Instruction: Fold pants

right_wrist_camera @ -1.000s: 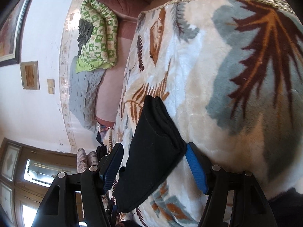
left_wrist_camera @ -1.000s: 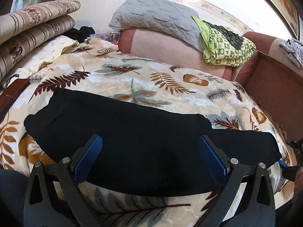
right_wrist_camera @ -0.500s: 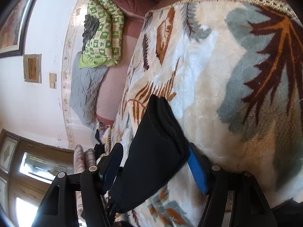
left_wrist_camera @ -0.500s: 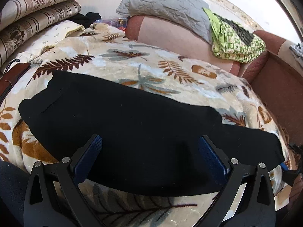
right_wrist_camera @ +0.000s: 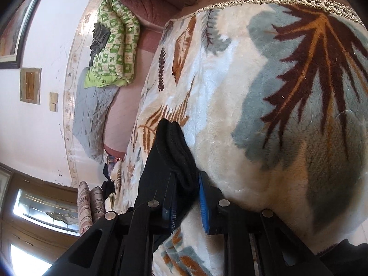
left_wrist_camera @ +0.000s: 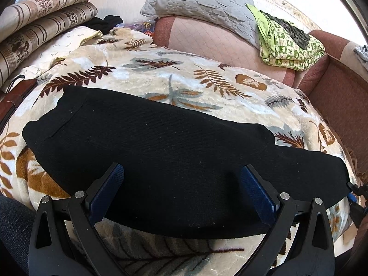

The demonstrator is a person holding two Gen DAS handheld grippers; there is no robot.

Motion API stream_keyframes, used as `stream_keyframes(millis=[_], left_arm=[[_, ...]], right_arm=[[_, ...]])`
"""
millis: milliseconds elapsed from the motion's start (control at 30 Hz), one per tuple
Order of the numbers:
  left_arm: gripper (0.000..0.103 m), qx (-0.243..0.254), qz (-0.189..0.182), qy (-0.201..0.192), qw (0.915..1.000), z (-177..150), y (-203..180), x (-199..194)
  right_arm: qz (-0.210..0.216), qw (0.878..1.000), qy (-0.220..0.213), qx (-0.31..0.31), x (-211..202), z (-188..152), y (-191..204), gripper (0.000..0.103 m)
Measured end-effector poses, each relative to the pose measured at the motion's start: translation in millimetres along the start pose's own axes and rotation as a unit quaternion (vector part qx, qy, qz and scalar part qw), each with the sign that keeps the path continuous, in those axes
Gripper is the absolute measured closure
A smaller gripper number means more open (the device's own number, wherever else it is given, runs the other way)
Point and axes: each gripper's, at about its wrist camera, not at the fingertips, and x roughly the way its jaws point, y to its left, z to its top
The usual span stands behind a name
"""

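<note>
Black pants (left_wrist_camera: 165,147) lie flat, folded lengthwise, across a leaf-print blanket (left_wrist_camera: 174,73) on a bed. My left gripper (left_wrist_camera: 184,179) is open, its blue pads hovering over the pants' near edge, touching nothing. My right gripper (right_wrist_camera: 187,188) is shut on the pants' end (right_wrist_camera: 170,151), pinching the thick layered hem against the blanket (right_wrist_camera: 276,92). The right gripper also shows in the left wrist view (left_wrist_camera: 355,193) at the pants' far right end.
Striped folded bedding (left_wrist_camera: 39,30) is stacked at the back left. A grey pillow (left_wrist_camera: 202,4) and a green patterned cloth (left_wrist_camera: 289,43) lie on a pink sofa (left_wrist_camera: 220,43) behind the bed. A brown sofa arm (left_wrist_camera: 340,92) is to the right.
My right gripper has closed from open onto the pants' end. The left gripper has stayed open while its view shifted slightly over the pants.
</note>
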Motion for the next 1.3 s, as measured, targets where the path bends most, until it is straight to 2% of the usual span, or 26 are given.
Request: stream_keyframes(millis=[167, 533, 633, 733, 900, 1033, 1133, 1300], left_arm=[[0.001, 0.001, 0.002, -0.001, 1.0000, 0, -1, 0], [0.001, -0.009, -0.004, -0.005, 0.9999, 0, 1, -1], [0.001, -0.004, 0.000, -0.003, 1.0000, 0, -1, -1], [0.001, -0.001, 0.004, -0.003, 1.0000, 0, -2, 0], [0.001, -0.023, -0.009, -0.004, 0.9997, 2, 3, -1], [0.001, -0.014, -0.001, -0.001, 0.9999, 2, 0, 0], [0.001, -0.009, 0.000, 0.001, 1.0000, 1, 0, 0], [0.001, -0.009, -0.007, 0.001, 0.9999, 2, 3, -1]], right_arm=[[0.011, 1.000, -0.003, 0.022, -2, 0, -6, 0.087], [0.004, 1.000, -0.009, 0.007, -8, -5, 1, 0.087], [0.002, 1.000, -0.013, 0.000, -9, -6, 4, 0.093], [0.007, 1.000, -0.015, -0.003, -9, -6, 6, 0.094], [0.047, 0.999, -0.016, -0.017, -8, -8, 22, 0.095], [0.087, 0.994, 0.015, -0.057, 11, -22, 56, 0.095], [0.115, 0.988, 0.055, -0.090, 38, -45, 85, 0.095], [0.136, 0.969, 0.129, -0.162, 91, -99, 133, 0.095]])
